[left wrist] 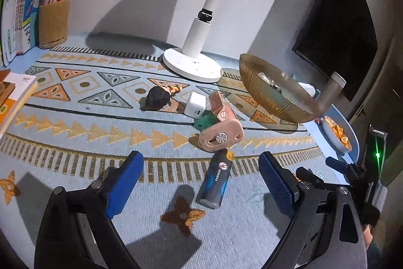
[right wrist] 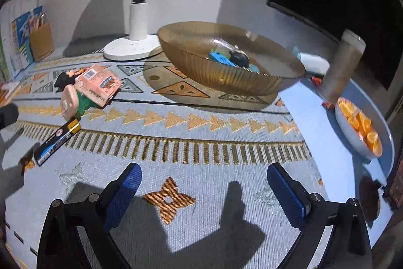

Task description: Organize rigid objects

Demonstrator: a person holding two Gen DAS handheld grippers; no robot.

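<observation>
Pale blue patterned cloth (left wrist: 75,122) covers the whole desk, with a white wall behind it. From the left wrist camera, the left gripper (left wrist: 201,183) sits at the bottom of the frame with its blue pads spread wide, gripping nothing. A grey-blue battery (left wrist: 214,180) lies flat on the cloth between the fingers, touching neither pad. Just above it, around centre frame, there's a little heap: a pink rounded gadget (left wrist: 221,138), a pink box (left wrist: 221,107), a white charger cube (left wrist: 195,105) and a dark figurine (left wrist: 158,97). A ribbed amber bowl (left wrist: 277,92) sits right of centre, a white lamp base (left wrist: 192,64) stands above the heap, and a pen holder (left wrist: 53,22) is at upper left.

Over to the right wrist camera: the right gripper (right wrist: 204,193) is also wide open, jaws empty over bare cloth. The bowl fills upper centre with a few small items already inside. The battery lies at the left edge and the heap above it at left. A dish of orange slices (right wrist: 360,127) is at far right.
</observation>
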